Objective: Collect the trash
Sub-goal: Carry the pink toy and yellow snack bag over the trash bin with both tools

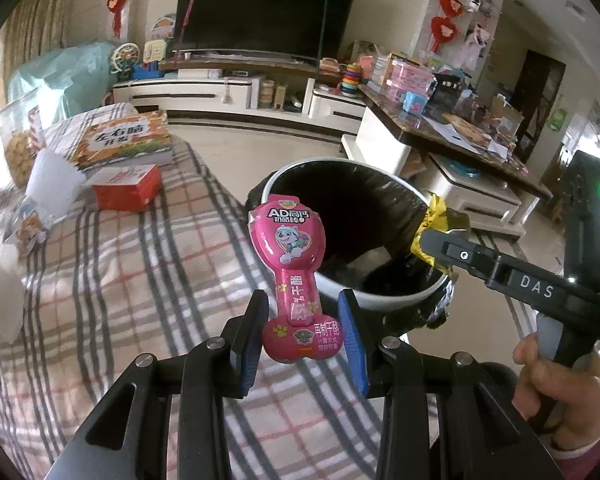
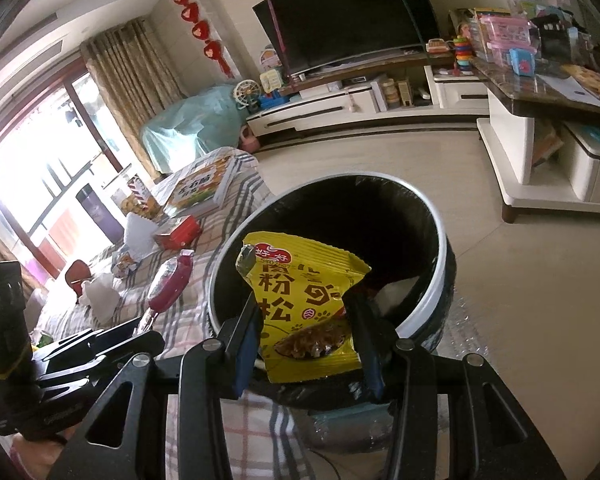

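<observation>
Carrying two wrappers, you have both claws near the bin, which stands on the floor against the plaid bed.

Your left claw is clenched on the pink wrapper. Its pads squeeze the wide lower lobe, and the rest sticks up toward 12 o'clock, with the round head against the bin's near rim at about 11 o'clock of the opening. It looks like light moulded plastic, fairly stiff, with a narrow neck; judging by that shape, the lobe is the sound place to hold, since the neck could twist or slip.

Your right claw is grasping the yellow packet low across its width. The torn top rises toward 12 o'clock and already overlaps the bin's mouth. It is thin crinkly foil, nearly weightless and slick, so it may cling to a pad or flutter when let go.

More rubbish, probably tissues and a small wrapper, lies on the bed at your left claw's 10 o'clock, well apart from both claws. White paper already sits inside the bin.
</observation>
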Motion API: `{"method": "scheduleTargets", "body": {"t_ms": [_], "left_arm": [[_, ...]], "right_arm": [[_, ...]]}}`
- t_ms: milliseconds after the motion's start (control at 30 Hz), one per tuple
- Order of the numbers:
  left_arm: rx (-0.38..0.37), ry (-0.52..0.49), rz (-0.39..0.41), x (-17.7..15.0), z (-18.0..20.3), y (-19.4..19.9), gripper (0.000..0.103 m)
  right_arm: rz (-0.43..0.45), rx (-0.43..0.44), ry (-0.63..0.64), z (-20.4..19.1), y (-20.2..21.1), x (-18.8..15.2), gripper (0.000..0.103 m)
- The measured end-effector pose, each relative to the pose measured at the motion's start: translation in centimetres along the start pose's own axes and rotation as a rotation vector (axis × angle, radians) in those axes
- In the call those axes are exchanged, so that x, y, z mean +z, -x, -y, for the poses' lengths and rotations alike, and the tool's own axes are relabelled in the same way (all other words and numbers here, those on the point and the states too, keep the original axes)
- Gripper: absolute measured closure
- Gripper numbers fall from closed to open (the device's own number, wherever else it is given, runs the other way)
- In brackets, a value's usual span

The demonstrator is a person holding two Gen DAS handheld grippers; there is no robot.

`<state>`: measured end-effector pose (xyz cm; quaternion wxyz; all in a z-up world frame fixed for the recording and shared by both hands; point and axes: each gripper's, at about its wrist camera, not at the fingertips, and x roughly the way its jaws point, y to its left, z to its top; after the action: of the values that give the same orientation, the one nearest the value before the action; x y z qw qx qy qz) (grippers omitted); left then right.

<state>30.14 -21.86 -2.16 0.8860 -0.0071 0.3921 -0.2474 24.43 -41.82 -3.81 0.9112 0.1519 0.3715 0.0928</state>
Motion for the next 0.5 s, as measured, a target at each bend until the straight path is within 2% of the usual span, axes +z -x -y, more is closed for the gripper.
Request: {"method": "scheduleTargets", "body": {"t_ms": [500], "left_arm": [[-0.006,-0.032,-0.016,2.3,1.2,-3.2,0.068]], "right_arm": [[-0.021,-0.020,0.004,1.7,-1.4,1.6,0.057]]}}
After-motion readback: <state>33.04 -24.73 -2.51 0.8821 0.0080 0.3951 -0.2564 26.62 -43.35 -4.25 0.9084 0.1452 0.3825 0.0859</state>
